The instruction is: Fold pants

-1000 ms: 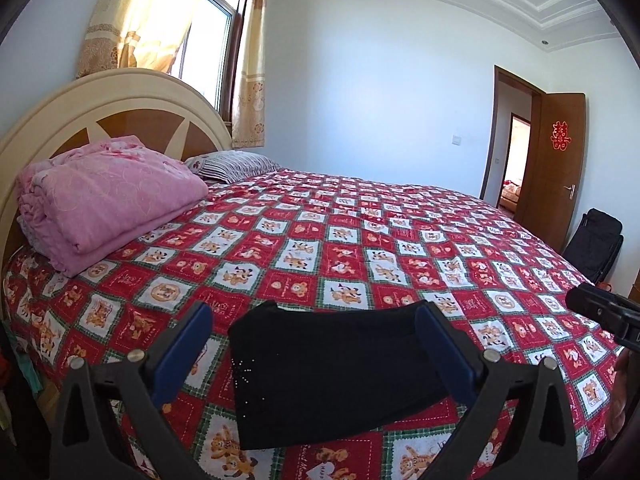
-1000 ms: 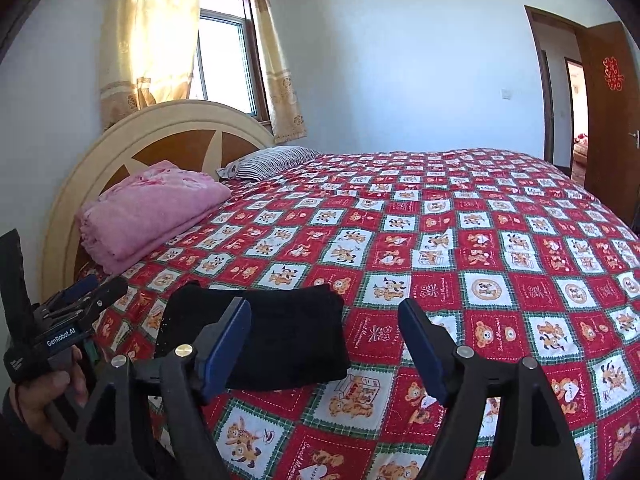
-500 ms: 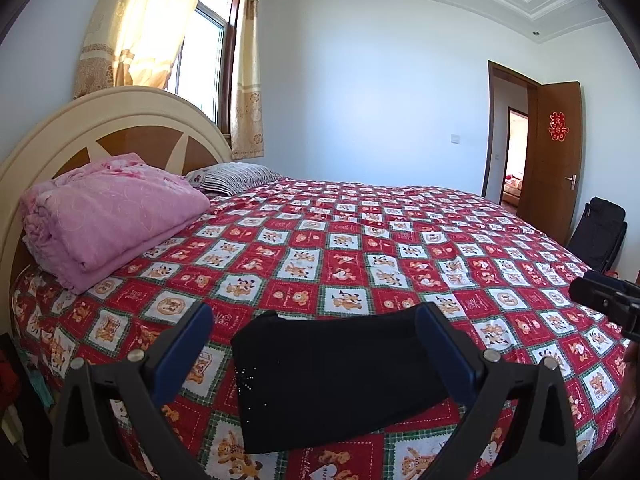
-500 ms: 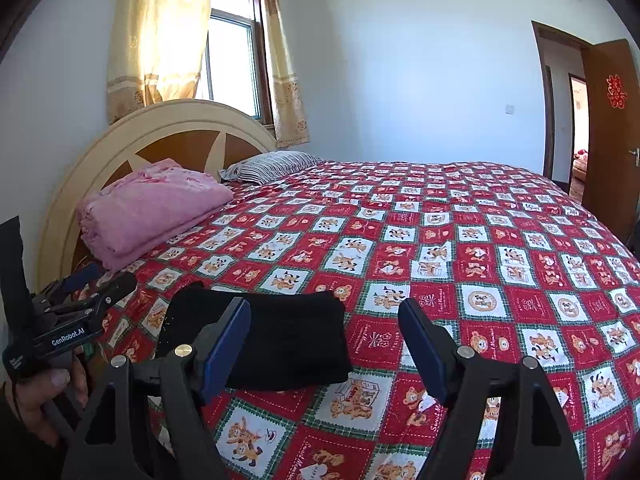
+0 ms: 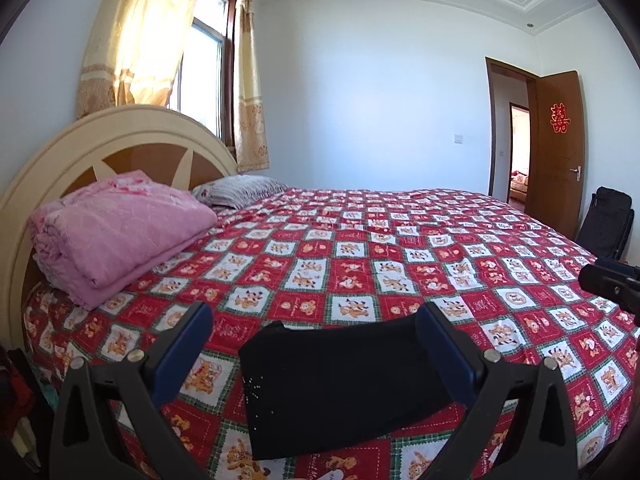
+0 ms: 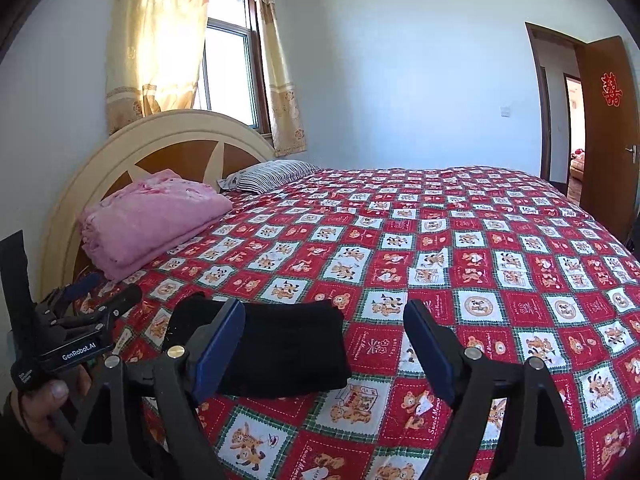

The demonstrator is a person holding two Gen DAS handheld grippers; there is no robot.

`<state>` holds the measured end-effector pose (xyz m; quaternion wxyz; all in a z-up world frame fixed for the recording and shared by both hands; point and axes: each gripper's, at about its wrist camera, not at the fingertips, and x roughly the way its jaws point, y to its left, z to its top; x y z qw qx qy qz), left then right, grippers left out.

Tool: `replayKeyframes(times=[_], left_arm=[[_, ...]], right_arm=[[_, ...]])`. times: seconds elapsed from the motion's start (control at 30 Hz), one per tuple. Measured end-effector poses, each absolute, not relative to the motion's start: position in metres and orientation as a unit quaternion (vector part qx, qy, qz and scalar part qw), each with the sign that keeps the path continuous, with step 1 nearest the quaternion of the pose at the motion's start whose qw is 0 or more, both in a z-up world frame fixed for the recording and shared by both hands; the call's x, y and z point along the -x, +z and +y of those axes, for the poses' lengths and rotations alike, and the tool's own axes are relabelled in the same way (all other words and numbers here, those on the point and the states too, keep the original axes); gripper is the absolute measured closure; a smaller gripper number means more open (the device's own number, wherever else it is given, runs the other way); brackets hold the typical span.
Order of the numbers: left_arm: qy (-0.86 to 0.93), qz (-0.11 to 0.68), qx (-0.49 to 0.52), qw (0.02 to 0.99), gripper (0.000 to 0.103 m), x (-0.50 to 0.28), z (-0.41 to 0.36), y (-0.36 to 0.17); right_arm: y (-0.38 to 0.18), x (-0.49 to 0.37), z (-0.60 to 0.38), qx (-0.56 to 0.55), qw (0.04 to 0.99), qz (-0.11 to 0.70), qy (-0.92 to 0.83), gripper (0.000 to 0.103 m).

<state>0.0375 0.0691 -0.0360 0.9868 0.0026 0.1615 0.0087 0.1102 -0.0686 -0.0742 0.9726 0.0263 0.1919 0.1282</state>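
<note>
The black pants lie folded into a flat rectangle near the front edge of the bed. They also show in the right wrist view, left of centre. My left gripper is open and empty, held above and in front of the pants. My right gripper is open and empty, to the right of the pants. The left gripper shows at the left edge of the right wrist view. The tip of the right gripper shows at the right edge of the left wrist view.
The bed has a red patterned cover and a round headboard. A folded pink blanket and a striped pillow lie by the headboard. A black bag stands by the open door.
Both grippers have risen and tilted back a little, so the views show more wall and ceiling. The pants have not moved. Both grippers stayed open.
</note>
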Motion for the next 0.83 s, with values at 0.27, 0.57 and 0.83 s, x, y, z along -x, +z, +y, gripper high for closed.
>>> replayKeyframes(times=[0.27, 0.57, 0.83], left_arm=[[0.010, 0.160, 0.009, 0.987, 0.000, -0.039, 0.071, -0.036], [-0.001, 0.170, 0.021, 0.985, 0.000, -0.042, 0.075, -0.044], [-0.005, 0.173, 0.014, 0.985, 0.000, -0.043, 0.070, -0.047]], right_arm=[[-0.074, -0.109, -0.065, -0.013, 0.973, 0.188, 0.130, 0.020], [-0.080, -0.112, -0.061, -0.007, 0.972, 0.192, 0.135, 0.020], [-0.084, -0.115, -0.060, -0.011, 0.970, 0.199, 0.138, 0.020]])
